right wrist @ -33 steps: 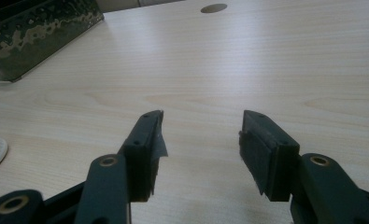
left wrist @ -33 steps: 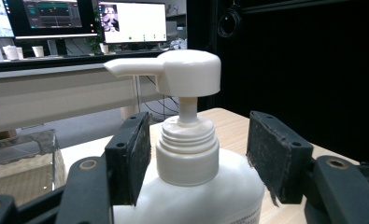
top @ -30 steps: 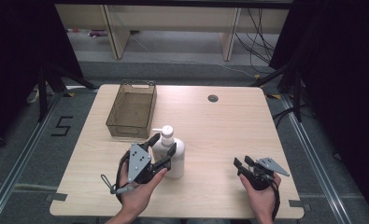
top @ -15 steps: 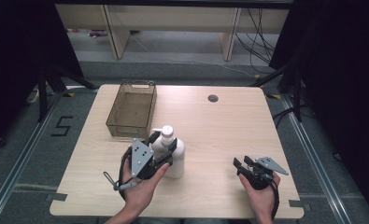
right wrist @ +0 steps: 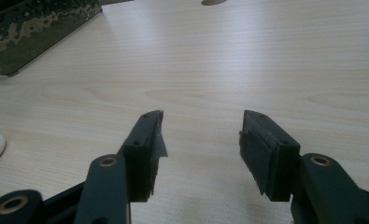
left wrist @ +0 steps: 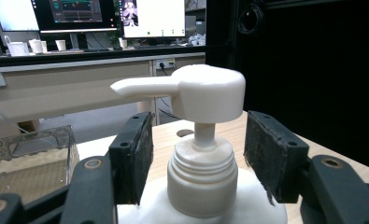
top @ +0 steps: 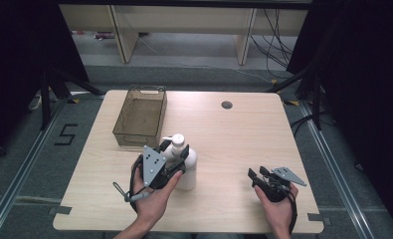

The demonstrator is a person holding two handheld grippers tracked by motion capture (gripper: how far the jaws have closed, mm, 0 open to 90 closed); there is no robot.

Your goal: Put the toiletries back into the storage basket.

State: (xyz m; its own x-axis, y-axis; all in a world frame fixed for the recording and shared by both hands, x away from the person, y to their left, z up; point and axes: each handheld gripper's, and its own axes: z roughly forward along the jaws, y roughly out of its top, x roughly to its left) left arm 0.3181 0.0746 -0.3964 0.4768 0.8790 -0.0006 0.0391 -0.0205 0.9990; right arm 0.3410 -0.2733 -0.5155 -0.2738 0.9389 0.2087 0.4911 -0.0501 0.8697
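Note:
A white pump bottle (top: 189, 168) stands upright on the wooden table (top: 239, 144), left of centre near the front. My left gripper (top: 176, 149) is open, its jaws on either side of the bottle's neck under the pump head (left wrist: 205, 91). In the left gripper view a small gap separates each pad from the ribbed cap (left wrist: 201, 184). The pump spout points left in that view. My right gripper (top: 256, 173) is open and holds nothing, low over the table near the front right. In the right gripper view, bare wood lies between its pads (right wrist: 149, 140).
A clear brownish plastic bin (top: 134, 139) sits at the back left of the table, just behind the bottle. A round cable hole (top: 227, 105) lies near the far edge. Shelving and cables stand beyond the table; dark curtains hang on both sides.
My left gripper has edged forward and slightly right, closing in around the bottle's neck. The right gripper has stayed where it was.

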